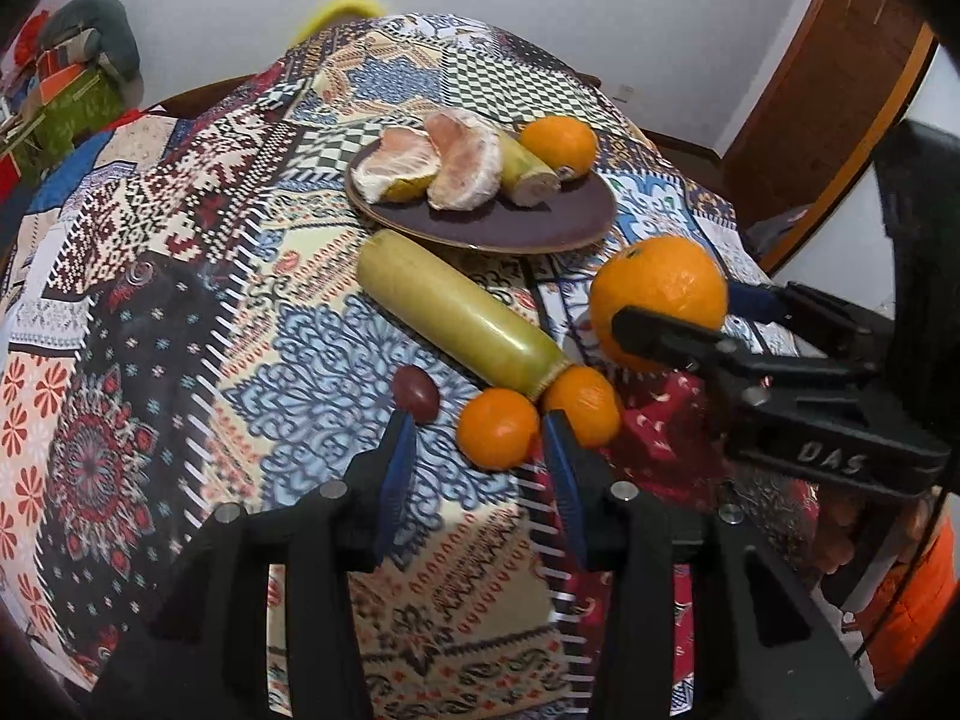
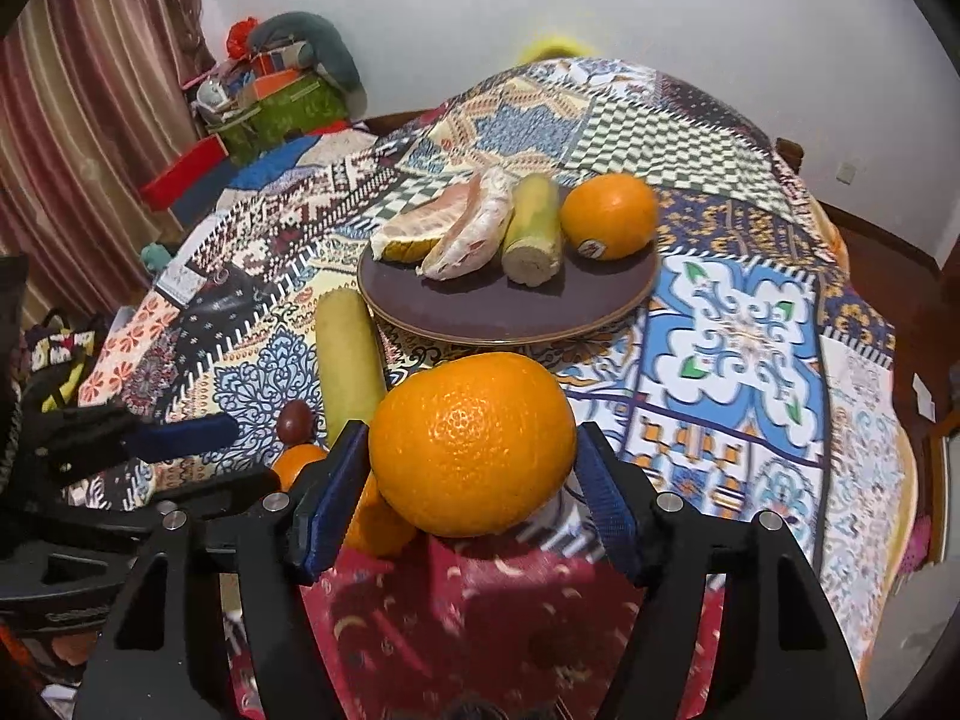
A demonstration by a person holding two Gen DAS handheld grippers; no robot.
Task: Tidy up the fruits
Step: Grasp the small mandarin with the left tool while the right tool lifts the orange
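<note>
Right tongs [image 2: 474, 468] pinching big orange [image 2: 473, 444] between blue pads, carrying it above tablecloth [image 2: 738, 324]. Left tongs [image 1: 480, 420] sitting spread, nothing gripped; small orange [image 1: 498, 429] lying between our tips, second small orange [image 1: 583, 405] at 2 o'clock, dark plum [image 1: 415, 391] at 10. We are seeing plate [image 1: 576, 222] at 12 o'clock, holding pomelo pieces [image 1: 432, 165].

Both grippers angled down over the table

Right gripper [image 2: 474, 480] clamps the big orange [image 2: 474, 444]; left gripper [image 1: 480, 450], jaws apart, hangs just beside that orange.
</note>
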